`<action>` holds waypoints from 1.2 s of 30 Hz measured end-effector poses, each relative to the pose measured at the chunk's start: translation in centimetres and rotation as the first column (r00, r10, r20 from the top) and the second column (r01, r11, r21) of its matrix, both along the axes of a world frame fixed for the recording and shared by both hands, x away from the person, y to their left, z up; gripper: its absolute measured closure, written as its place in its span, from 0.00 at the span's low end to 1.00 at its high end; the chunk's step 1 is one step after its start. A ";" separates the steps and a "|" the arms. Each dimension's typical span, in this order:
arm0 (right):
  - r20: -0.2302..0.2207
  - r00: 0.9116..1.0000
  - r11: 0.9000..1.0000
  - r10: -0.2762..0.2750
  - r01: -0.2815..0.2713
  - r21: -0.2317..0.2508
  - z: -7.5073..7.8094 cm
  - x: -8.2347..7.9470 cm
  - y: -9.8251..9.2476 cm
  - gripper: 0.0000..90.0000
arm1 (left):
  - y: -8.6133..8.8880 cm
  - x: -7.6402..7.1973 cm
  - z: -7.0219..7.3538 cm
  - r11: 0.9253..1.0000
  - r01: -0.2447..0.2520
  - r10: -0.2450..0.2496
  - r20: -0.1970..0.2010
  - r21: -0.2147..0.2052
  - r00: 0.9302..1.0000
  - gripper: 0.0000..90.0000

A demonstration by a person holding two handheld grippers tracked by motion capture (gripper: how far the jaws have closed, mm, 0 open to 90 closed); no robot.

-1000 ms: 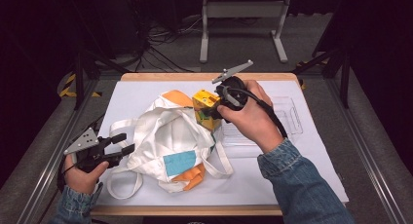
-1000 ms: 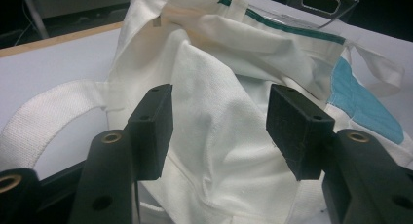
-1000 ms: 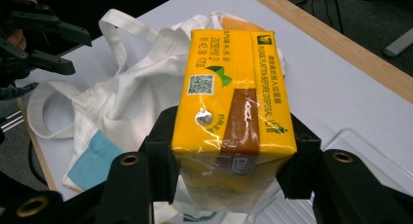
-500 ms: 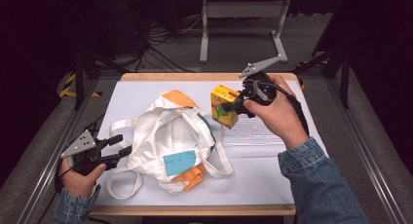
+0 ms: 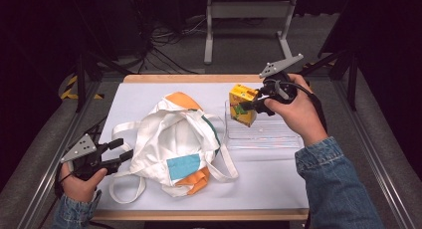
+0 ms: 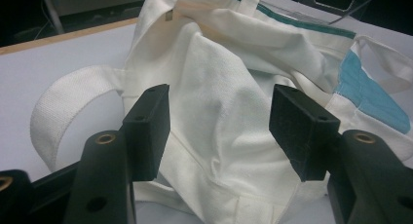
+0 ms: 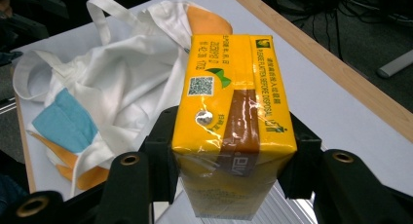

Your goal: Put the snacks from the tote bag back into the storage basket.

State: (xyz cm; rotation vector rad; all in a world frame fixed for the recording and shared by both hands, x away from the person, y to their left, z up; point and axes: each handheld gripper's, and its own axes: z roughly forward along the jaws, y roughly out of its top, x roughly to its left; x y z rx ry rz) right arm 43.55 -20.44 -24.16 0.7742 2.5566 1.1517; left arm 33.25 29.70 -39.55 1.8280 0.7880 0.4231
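Observation:
A yellow juice carton [image 5: 242, 104] hangs just above a clear plastic tray [image 5: 271, 135] at the right of the table, with my right gripper [image 5: 249, 104] shut on it. In the right gripper view the carton [image 7: 229, 102] sits upright between the two black jaws of the right gripper [image 7: 229, 160]. A white cloth bag [image 5: 171, 139] with orange and blue patches lies crumpled at the table's middle. My left gripper [image 5: 121, 151] rests at the bag's left edge, open. In the left gripper view the bag's cloth [image 6: 219, 73] lies past the spread jaws of the left gripper [image 6: 219, 131], by a looped handle [image 6: 58, 97].
A white sheet [image 5: 268, 184] covers the wooden table. The bag's handles loop out toward the front edge. A metal stand [image 5: 246, 10] and cables lie on the floor beyond the table's far edge. The clear tray [image 6: 316, 9] lies beyond the bag.
My right gripper has carried the carton to the right, away from the bag and over the clear tray. The left gripper has stayed where it was.

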 end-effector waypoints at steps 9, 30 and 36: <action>0.001 1.000 0.999 0.001 0.000 -0.036 -2.7 1.3 -1.4 0.57 | 0.0 0.0 0.0 1.000 -0.004 0.004 -0.004 -0.002 1.000 0.46; -0.039 0.999 0.997 -0.015 0.012 -0.073 -8.4 2.6 -1.9 0.56 | -0.1 0.3 -0.1 1.000 -0.003 0.003 -0.006 -0.005 1.000 0.46; -0.056 0.998 0.998 -0.028 0.024 -0.060 -9.9 2.7 -2.4 0.57 | -0.1 0.4 -0.1 1.000 -0.002 0.002 -0.002 -0.006 1.000 0.46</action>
